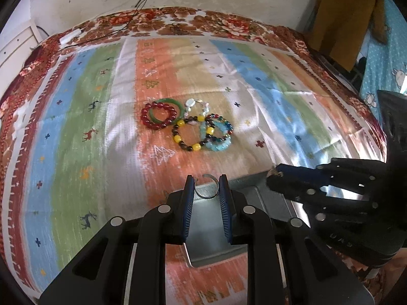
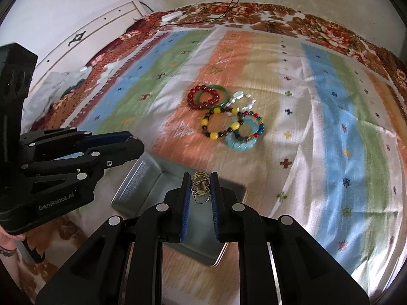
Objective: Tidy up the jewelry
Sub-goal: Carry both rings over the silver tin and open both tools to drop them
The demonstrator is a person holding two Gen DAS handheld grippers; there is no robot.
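Observation:
My left gripper (image 1: 206, 178) is shut on a thin silver open bangle (image 1: 206, 188) and holds it over the grey metal tin (image 1: 257, 193). My right gripper (image 2: 201, 176) is shut on a bundle of thin gold-coloured bangles (image 2: 200, 188) above the same tin (image 2: 142, 178). Several bracelets lie in a cluster mid-cloth: a red bead bracelet (image 1: 158, 116) over a green bangle (image 1: 175, 101), a white shell bracelet (image 1: 195, 105), a yellow-and-dark bead bracelet (image 1: 188, 137), a multicolour bead bracelet (image 1: 223, 124) and a light blue bead bracelet (image 1: 220, 145).
A striped patterned cloth (image 1: 76, 127) covers a floral bedspread (image 1: 229, 25). A white plug and black cables (image 1: 71, 35) lie at the far edge by the wall. Crumpled clothes (image 2: 61, 84) lie at the left. Each gripper shows in the other's view (image 1: 274, 178), (image 2: 137, 142).

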